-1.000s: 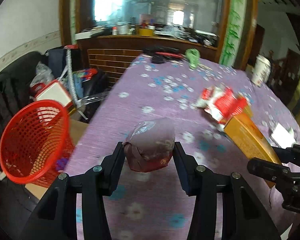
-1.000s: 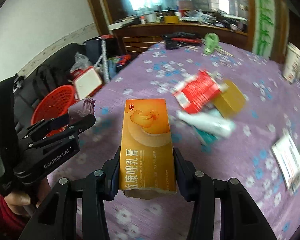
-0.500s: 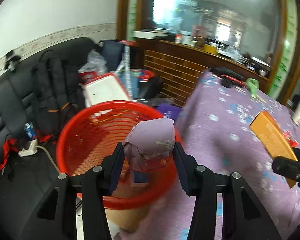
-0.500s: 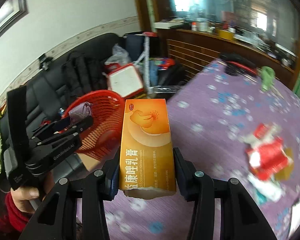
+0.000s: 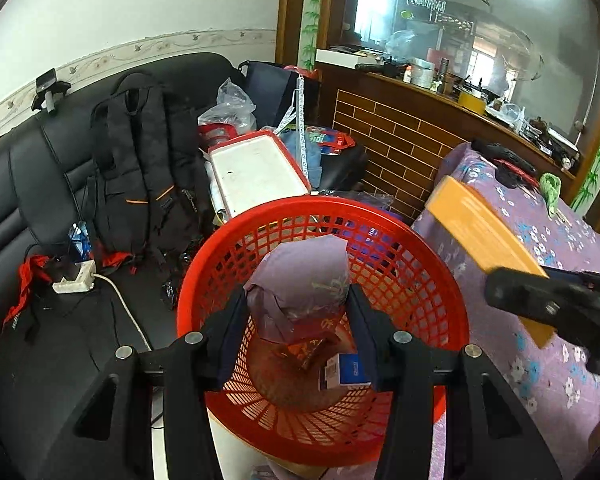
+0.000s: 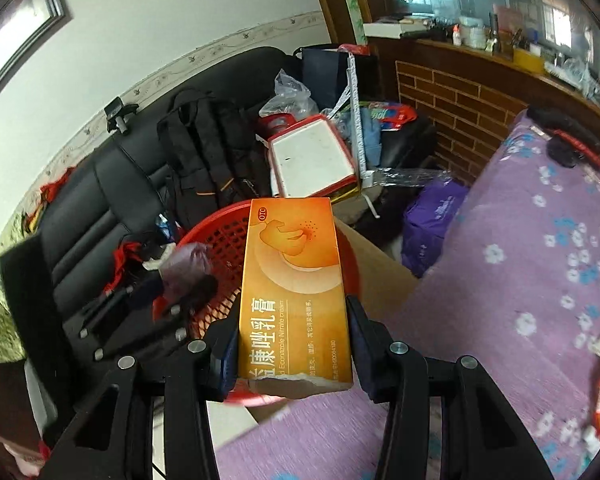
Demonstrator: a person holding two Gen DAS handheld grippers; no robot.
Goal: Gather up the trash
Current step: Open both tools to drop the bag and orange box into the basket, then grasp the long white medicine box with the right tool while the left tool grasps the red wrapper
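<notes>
Red basket: one; tools: two.

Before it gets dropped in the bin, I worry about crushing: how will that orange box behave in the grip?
The orange box looks like thin cardboard, probably light and maybe empty: its near end is torn open. Its flat sides sit squarely between the right gripper pads, so slipping seems unlikely, but a harder squeeze could dent it.

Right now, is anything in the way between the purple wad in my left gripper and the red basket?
Nothing visible. The left gripper holds the purple wad directly over the open mouth of the red basket. Only a few bits of trash already lie at its bottom.
</notes>
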